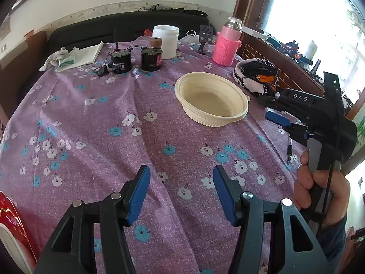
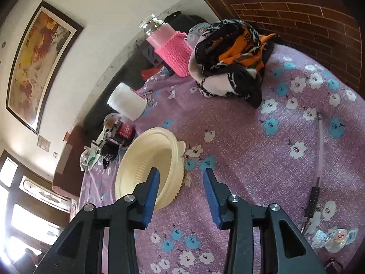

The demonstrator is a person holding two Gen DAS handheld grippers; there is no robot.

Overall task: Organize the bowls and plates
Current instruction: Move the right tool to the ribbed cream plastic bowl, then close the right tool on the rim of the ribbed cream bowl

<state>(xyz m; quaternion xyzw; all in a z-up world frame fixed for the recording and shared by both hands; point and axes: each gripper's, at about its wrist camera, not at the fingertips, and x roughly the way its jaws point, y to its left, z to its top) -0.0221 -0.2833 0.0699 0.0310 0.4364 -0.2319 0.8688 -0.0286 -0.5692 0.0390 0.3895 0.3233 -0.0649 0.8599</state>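
Cream bowl (image 1: 211,99) sits on tabletop (image 1: 136,141). Left gripper (image 1: 181,191) jaws apart, empty; right gripper (image 2: 181,194) jaws apart, beside bowl rim, not gripping.

Wide open counter (image 1: 95,123) ahead of the left claw (image 1: 181,193); jars (image 1: 165,41) and motors (image 1: 121,60) crowd the far edge, scarf pile (image 1: 257,73) blocks right.
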